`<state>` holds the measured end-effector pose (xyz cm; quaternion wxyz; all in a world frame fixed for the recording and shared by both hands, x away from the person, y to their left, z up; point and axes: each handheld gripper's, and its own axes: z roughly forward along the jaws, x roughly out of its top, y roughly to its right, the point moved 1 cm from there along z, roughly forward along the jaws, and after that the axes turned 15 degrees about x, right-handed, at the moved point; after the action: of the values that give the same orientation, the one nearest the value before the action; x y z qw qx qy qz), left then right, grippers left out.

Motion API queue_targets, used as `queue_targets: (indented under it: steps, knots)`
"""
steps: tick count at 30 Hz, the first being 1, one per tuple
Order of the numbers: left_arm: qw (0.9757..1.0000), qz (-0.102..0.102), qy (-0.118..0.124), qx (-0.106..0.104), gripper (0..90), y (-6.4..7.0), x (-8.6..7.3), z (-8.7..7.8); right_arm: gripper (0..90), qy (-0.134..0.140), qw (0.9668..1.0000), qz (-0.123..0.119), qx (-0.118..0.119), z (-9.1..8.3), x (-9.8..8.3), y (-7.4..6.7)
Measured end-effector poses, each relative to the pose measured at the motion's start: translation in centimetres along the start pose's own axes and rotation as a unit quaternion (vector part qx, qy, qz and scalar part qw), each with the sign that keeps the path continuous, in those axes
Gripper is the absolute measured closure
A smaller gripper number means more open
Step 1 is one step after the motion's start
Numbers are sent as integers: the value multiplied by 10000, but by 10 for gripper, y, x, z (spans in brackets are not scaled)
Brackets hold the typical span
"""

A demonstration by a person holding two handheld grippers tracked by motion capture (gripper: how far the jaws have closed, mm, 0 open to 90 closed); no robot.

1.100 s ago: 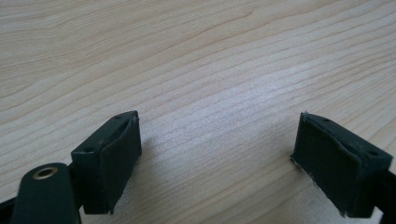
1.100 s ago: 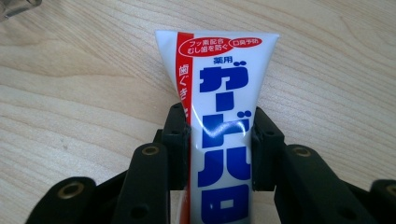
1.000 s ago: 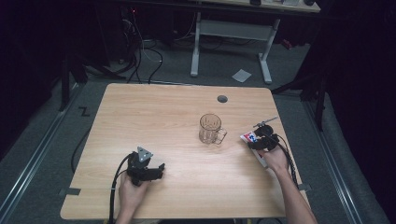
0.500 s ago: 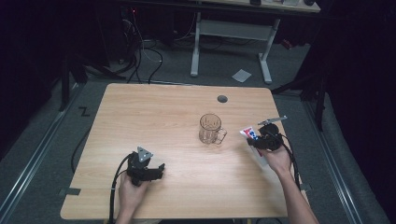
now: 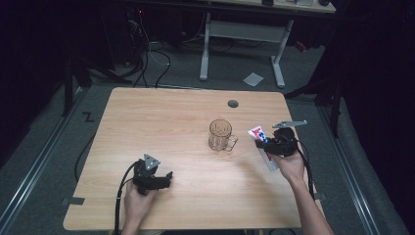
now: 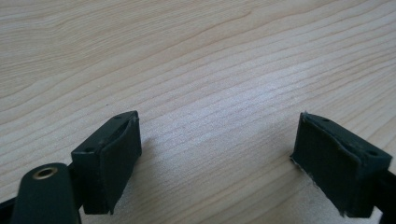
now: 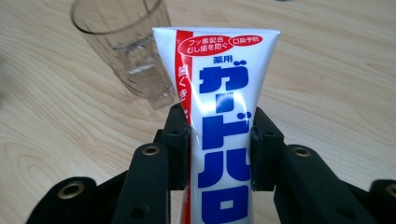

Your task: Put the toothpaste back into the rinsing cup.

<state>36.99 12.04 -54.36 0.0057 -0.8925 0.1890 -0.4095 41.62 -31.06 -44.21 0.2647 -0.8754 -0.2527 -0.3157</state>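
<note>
the right gripper (image 5: 266,142) sits at the right side of the desk (image 5: 161,122), carried by the person's right hand (image 5: 289,165), whose forearm reaches in from the lower right corner of the high view. the hand holds the tool off the desk top, its nose turned left toward the glass mug (image 5: 221,135), with the grey three-cornered plate on top and the cable trailing back along the arm. its fingers (image 7: 179,149) are pressed in on both flanks of a toothpaste tube (image 7: 219,116), gripping it around the middle so the flat crimped end stands free beyond them; in the high view the tube (image 5: 258,133) points toward the mug, close to its handle but apart from it.

the tube is white with a red stripe down one edge and large blue japanese letters running along its length, reading ガードハロ as far as the fingers leave them visible. near the crimp, small red ovals carry フッ素配合 むし歯を防ぐ and 口臭予防, with 薬用 in blue under them. white letters on the red stripe are too cut off to read fully.

the left gripper (image 5: 169,176) lies low at the front left of the desk, in the left hand (image 5: 136,203), pointing right. its fingers (image 6: 107,158) stand wide apart with bare wood grain between them.
</note>
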Motion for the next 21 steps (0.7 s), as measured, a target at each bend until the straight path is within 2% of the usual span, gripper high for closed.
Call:
queue_targets:
  steps: [11,21]
  knots:
    - [10000,1,-1,7,153,0,0,0,658,156,9990,-331,269,3,7,-24]
    - [10000,1,0,6,153,0,0,0,652,257,9982,-428,343,9,16,-32]
